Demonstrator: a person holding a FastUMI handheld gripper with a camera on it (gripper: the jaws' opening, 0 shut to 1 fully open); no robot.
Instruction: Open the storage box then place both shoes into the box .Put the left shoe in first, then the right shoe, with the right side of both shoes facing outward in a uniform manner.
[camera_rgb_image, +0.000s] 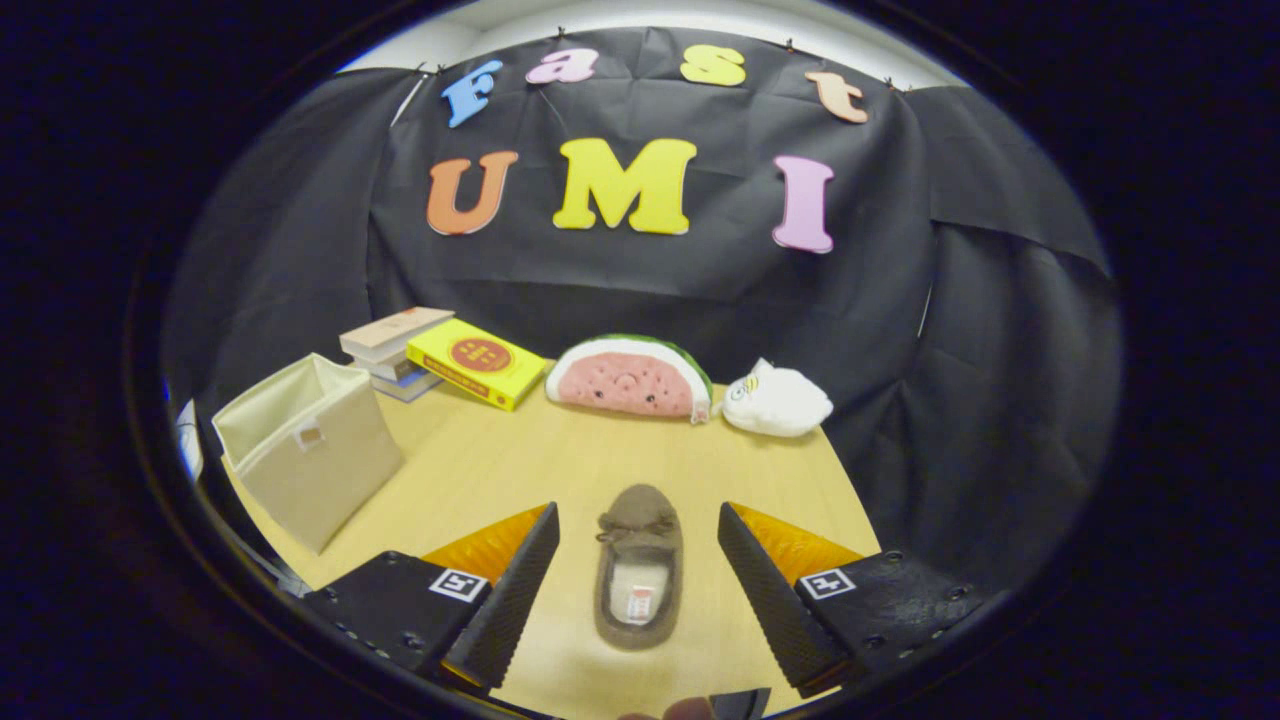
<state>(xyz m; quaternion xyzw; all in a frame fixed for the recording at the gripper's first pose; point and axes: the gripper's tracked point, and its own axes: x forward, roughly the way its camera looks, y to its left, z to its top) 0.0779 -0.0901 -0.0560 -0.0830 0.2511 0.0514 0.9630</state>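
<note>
Gripper (638, 560) spread wide, fingers released, nothing gripped. One brown slipper (640, 565) lies flat on the wooden table (560, 465) in the gap between the two fingers, touching neither; toe with small bow points away from the camera, heel opening nearer. Only this one shoe in sight.

Ahead and to the left, a beige fabric storage box (305, 450) sits near the table edge, top open, well apart from the slipper. Behind it, a stack of books (390, 352), with a yellow book (478, 364) leaning beside it. Farther back, against the black cloth wall, a watermelon-slice plush (628, 378), and just right of it a small white plush (777, 400).
</note>
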